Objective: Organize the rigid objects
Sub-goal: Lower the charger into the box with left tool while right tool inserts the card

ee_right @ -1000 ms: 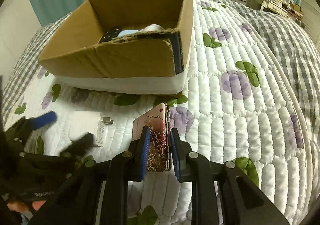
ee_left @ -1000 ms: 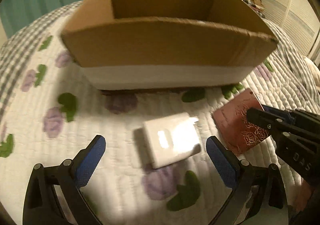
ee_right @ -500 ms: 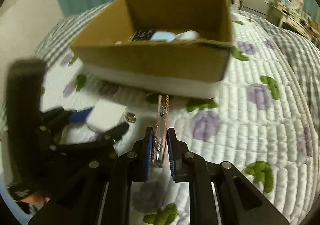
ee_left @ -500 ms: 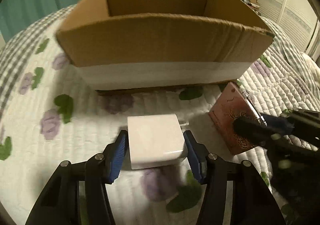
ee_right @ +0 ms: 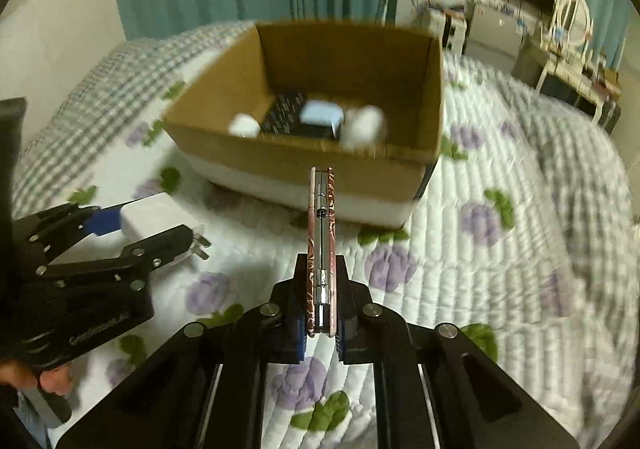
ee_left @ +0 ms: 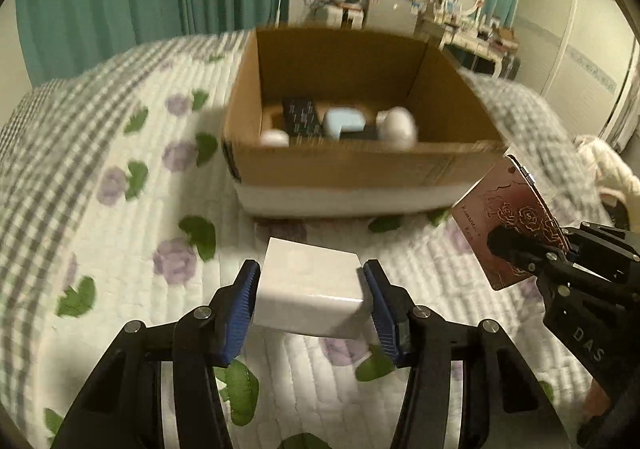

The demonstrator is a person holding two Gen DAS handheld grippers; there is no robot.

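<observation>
White charger (ee_left: 310, 291) in left gripper (ee_left: 312, 305), red case (ee_right: 320, 245) in right gripper (ee_right: 320, 313)

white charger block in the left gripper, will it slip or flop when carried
The glossy white plastic charger block looks rigid, so it probably won't flop. Its shiny faces could slip, though the left gripper pads clamp two flat sides. Its metal prongs might snag the cardboard box.

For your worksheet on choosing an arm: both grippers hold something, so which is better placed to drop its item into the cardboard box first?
Probably the right gripper: its pink case points straight at the cardboard box, close to its near wall. The left gripper holds the white charger farther back.
</observation>
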